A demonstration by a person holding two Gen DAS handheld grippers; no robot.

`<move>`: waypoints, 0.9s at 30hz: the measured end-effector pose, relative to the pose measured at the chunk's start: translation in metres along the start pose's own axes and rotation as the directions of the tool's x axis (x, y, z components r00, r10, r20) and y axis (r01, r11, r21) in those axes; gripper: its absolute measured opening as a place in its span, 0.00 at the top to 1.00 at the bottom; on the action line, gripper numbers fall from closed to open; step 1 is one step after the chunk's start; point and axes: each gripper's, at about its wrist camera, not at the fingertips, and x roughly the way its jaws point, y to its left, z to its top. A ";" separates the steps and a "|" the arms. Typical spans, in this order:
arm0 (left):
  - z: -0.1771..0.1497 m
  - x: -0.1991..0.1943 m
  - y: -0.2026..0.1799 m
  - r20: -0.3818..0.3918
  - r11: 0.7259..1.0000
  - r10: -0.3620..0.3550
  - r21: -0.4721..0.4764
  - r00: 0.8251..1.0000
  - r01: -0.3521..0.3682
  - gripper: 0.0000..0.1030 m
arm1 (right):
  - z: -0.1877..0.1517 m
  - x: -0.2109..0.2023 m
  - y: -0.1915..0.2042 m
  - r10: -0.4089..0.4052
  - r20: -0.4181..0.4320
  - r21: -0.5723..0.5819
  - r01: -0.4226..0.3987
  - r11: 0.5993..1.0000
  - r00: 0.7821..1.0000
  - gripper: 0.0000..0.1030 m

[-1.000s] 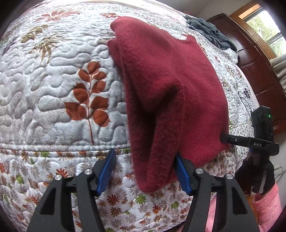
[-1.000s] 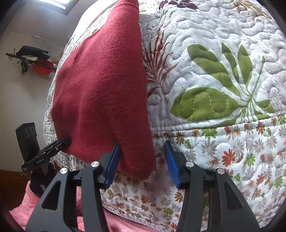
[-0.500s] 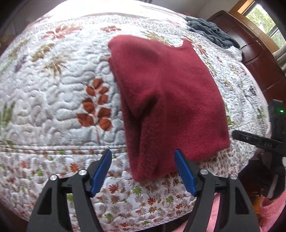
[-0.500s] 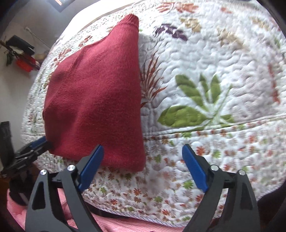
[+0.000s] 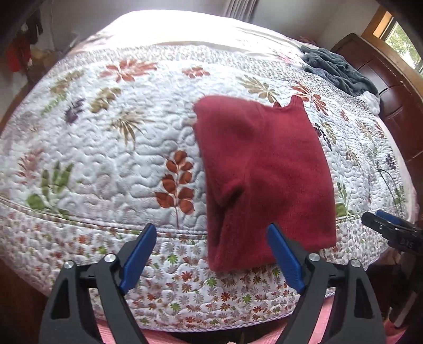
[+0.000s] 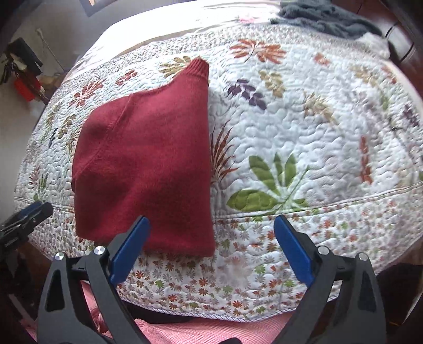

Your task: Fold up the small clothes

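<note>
Here the folded red sweater (image 5: 264,180) is lying on the floral quilt (image 5: 105,148), its lower end hanging over the bed edge. Left gripper (image 5: 211,254) is hovering at frame bottom, jaws spread wide, empty, sweater hem just above and between its fingers. Right gripper (image 6: 211,243) is also gaping empty, sweater (image 6: 142,164) sitting center-left, above its left finger. Grey clothing (image 6: 325,16) is lying upper right.

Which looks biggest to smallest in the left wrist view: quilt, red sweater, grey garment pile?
1. Quilt, fills most of the frame.
2. Red sweater.
3. Grey garment pile. It lies farther from the camera, so its true size against the sweater is uncertain.
</note>
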 end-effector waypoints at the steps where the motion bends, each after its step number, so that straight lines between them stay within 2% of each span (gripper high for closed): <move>1: 0.001 -0.003 -0.001 0.004 1.000 0.010 0.004 1.000 -0.010 0.13 | 0.001 -0.004 0.002 -0.024 0.003 -0.005 0.024 1.000 1.000 0.07; 4: 0.001 -0.015 -0.006 0.026 0.999 0.036 0.021 0.999 -0.036 0.13 | 0.003 -0.014 0.009 -0.079 0.012 -0.019 0.079 0.997 0.997 0.06; 17: -0.005 -0.041 -0.025 0.051 0.995 0.093 0.032 0.994 -0.095 0.12 | -0.002 -0.049 0.020 -0.057 0.045 -0.010 0.058 0.998 0.997 0.06; 27: -0.010 -0.059 -0.034 0.111 0.989 0.129 0.051 0.985 -0.136 0.12 | -0.012 -0.074 0.037 -0.063 0.083 -0.042 0.067 0.997 0.995 0.06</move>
